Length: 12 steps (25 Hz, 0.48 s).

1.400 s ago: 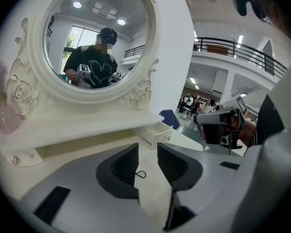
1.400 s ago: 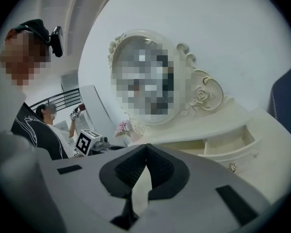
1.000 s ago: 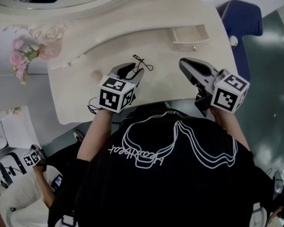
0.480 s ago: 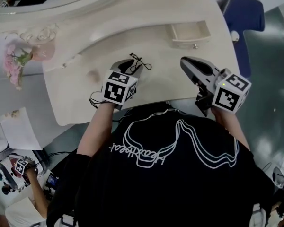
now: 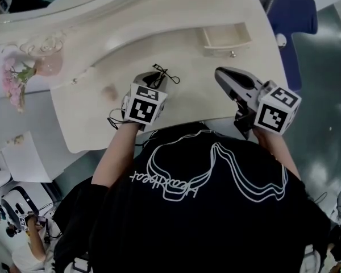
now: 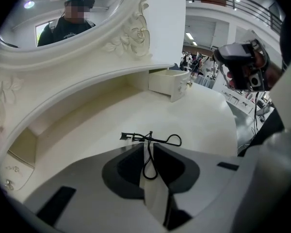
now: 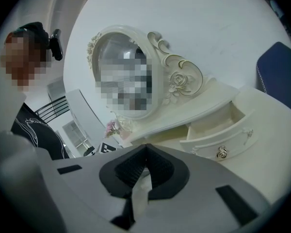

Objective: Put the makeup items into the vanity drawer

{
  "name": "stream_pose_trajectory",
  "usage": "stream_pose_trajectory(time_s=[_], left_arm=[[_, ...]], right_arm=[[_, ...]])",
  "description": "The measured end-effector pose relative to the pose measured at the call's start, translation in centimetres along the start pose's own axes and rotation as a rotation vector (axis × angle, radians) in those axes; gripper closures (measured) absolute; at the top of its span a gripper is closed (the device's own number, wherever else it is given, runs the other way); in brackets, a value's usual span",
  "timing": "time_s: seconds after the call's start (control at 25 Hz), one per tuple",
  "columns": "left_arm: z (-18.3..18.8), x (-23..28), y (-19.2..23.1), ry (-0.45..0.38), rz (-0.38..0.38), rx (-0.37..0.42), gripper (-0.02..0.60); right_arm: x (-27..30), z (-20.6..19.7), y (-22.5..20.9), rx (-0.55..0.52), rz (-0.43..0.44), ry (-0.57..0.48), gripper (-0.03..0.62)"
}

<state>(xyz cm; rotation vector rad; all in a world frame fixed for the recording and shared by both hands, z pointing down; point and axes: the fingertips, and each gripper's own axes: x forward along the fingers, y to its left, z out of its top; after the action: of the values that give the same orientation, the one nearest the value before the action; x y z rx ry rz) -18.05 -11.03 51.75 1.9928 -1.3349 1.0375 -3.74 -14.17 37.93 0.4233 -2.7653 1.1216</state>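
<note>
A black eyelash curler lies on the white vanity top, its clamp end pointing left. One wire handle loop of the curler runs back between the jaws of my left gripper. The left gripper is closing, and its tips pinch that loop. My right gripper hovers over the right side of the top, shut and empty. In its own view the right gripper points toward the open drawer. That small drawer stands pulled out at the back right, and the open drawer is beyond the curler.
An oval mirror in a carved frame rises behind the top. A vase of pink flowers sits at the far left. A small pinkish patch is left of my left gripper. A blue chair stands at the right.
The left gripper has edged forward over the curler's handle and its jaws have narrowed on the loop. The right gripper has stayed where it was.
</note>
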Motion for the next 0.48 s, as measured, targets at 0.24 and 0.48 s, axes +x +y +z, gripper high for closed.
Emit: stream_pose_trajectory(time_s=[0.24,0.48], left_arm=[[0.02,-0.03,-0.20,0.008,0.001,-0.012,0.541],[-0.04,-0.15,-0.05,0.005,0.007,-0.032,0.551]], right_arm=[[-0.38,-0.33,-0.17,0.021,-0.003,0.005,0.589],[-0.80,-0.72,-0.15,0.040,-0.002,0.002,0.589]])
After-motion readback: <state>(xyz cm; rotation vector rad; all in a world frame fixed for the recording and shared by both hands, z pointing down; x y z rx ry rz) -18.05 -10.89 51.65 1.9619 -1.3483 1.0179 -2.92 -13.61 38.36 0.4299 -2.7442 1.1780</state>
